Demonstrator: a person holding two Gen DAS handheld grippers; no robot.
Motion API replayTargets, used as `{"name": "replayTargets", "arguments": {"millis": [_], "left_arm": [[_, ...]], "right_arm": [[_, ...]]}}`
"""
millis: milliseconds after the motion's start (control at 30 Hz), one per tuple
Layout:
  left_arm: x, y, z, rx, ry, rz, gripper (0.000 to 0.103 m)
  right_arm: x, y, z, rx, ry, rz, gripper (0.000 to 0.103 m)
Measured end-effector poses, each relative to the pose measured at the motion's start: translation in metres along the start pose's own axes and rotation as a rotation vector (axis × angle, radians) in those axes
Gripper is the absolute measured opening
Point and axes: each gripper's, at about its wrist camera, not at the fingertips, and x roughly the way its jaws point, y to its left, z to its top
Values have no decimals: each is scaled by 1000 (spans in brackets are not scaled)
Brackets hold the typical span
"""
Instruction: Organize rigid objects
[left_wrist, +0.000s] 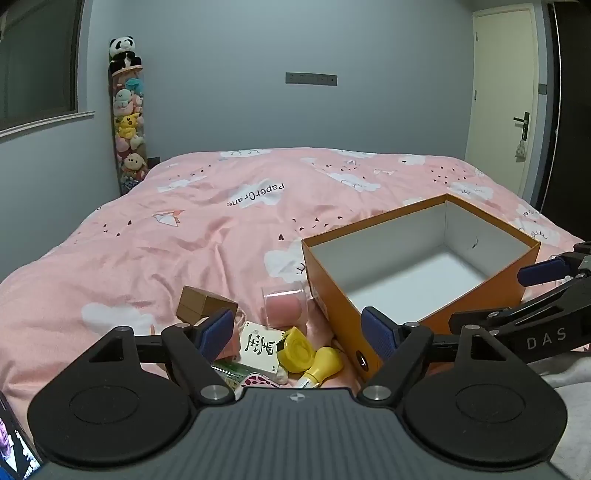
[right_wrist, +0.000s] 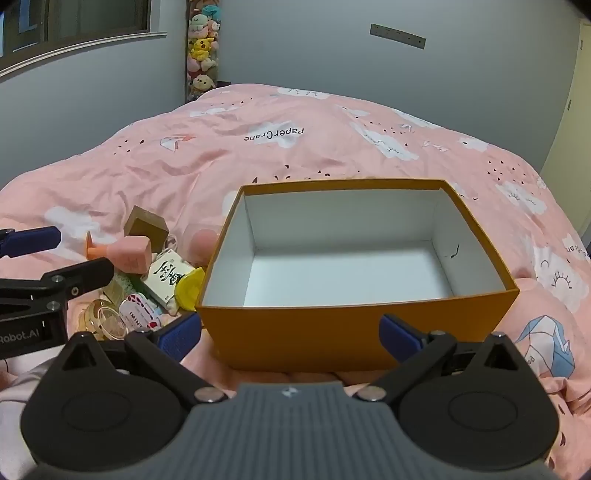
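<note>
The orange box is sitting open and bare inside on the pink duvet, its long axis running nine to three across the right wrist view, and the clutter it is meant to take is lying in a heap just beside its short end, out at nine o'clock from the box; the left gripper is hanging right over that heap, so it looks to me the nearer of the two by a good way; its jaws are standing wide apart and gripping nothing, with the white printed carton and the yellow squeeze bulb lying between the pads at six o'clock of its view, a brown cube at eleven and a clear tub with a pink sponge at twelve; the right gripper is facing the box's long wall dead ahead at twelve, jaws likewise spread wide and empty, apparently short of touching the cardboard; a pink bottle is lying on its side in the heap, long axis nine to three; I judge the left one would be picking first and carrying toward three o'clock.
</note>
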Motion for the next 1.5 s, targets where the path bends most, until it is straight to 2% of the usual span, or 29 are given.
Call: {"name": "replayTargets", "arguments": {"millis": [1500], "left_arm": [[10,0,-6,10,52,30,93]], "right_arm": [[10,-3,-1,45,68,-15,100]]}}
